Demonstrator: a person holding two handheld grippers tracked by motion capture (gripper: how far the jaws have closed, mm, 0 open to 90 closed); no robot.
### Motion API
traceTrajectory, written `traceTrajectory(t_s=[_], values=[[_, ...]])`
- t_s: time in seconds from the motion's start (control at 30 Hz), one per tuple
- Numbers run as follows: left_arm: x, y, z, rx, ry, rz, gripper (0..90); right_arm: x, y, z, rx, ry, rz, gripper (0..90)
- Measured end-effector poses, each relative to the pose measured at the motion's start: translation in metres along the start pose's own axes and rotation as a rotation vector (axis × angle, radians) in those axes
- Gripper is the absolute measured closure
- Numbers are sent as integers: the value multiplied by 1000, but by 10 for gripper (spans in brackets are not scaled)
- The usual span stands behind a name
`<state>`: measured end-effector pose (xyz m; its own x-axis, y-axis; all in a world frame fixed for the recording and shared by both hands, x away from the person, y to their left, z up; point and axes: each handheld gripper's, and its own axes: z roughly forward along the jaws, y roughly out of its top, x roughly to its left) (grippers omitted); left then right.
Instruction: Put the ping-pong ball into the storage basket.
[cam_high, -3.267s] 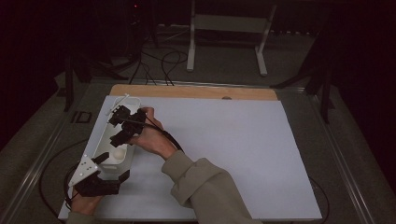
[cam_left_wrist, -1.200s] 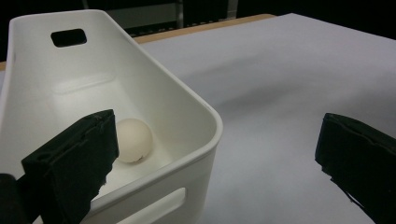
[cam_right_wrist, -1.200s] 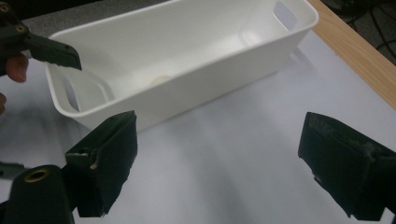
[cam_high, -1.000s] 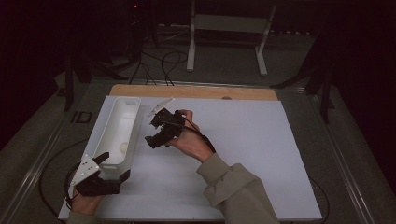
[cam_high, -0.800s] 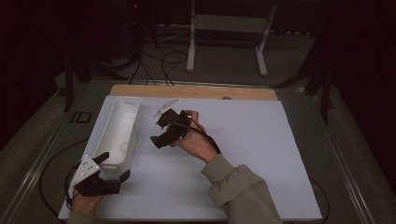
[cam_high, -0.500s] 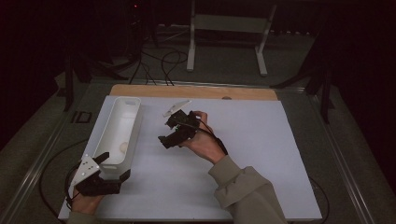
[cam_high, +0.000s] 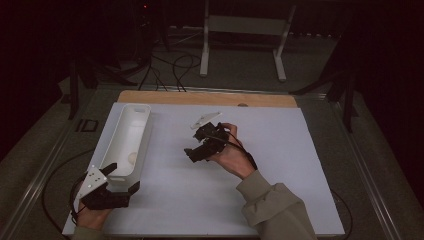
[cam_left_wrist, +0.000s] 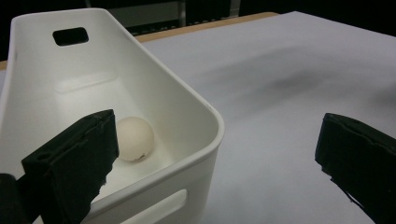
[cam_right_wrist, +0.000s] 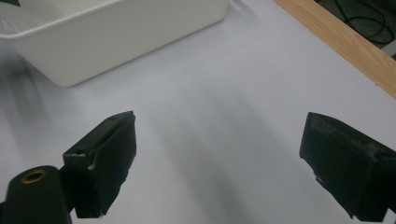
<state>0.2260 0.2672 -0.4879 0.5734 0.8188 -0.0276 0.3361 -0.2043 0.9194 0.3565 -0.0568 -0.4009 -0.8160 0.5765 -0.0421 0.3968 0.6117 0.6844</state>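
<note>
A long white bin (cam_high: 125, 136) lies along the left side of the white table (cam_high: 300, 165). A small cream ball (cam_high: 131, 157) rests inside it, toward the near end (cam_left_wrist: 134, 138). My left gripper (cam_high: 122, 178) is at the bin's near end and stands open; one jaw is inside the bin beside the ball, the other outside over the table (cam_left_wrist: 217, 140). My right gripper (cam_high: 193, 143) hovers over the middle of the table, pointing toward the bin. It is open with nothing between its jaws (cam_right_wrist: 219, 135). The bin's side wall (cam_right_wrist: 116, 32) lies ahead of it.
A wooden strip (cam_high: 210, 97) runs along the table's far edge (cam_right_wrist: 345, 46). Beyond it stand a white frame (cam_high: 245, 25) and loose cables (cam_high: 170, 62) on the floor. Bare table surface spreads to the right of my right hand.
My right gripper has drawn away from the bin, moving right to the middle of the table. The left gripper and the bin have stayed put.
</note>
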Motion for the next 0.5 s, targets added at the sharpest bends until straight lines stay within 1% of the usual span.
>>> traceTrajectory(t_s=[0.2,0.5], values=[[0,0,0,0,0,0,2,-7,-15,-7,-3,-10,20,101],[0,0,0,1,1,-1,2,-19,-37,-22,-24,-23,44,101]])
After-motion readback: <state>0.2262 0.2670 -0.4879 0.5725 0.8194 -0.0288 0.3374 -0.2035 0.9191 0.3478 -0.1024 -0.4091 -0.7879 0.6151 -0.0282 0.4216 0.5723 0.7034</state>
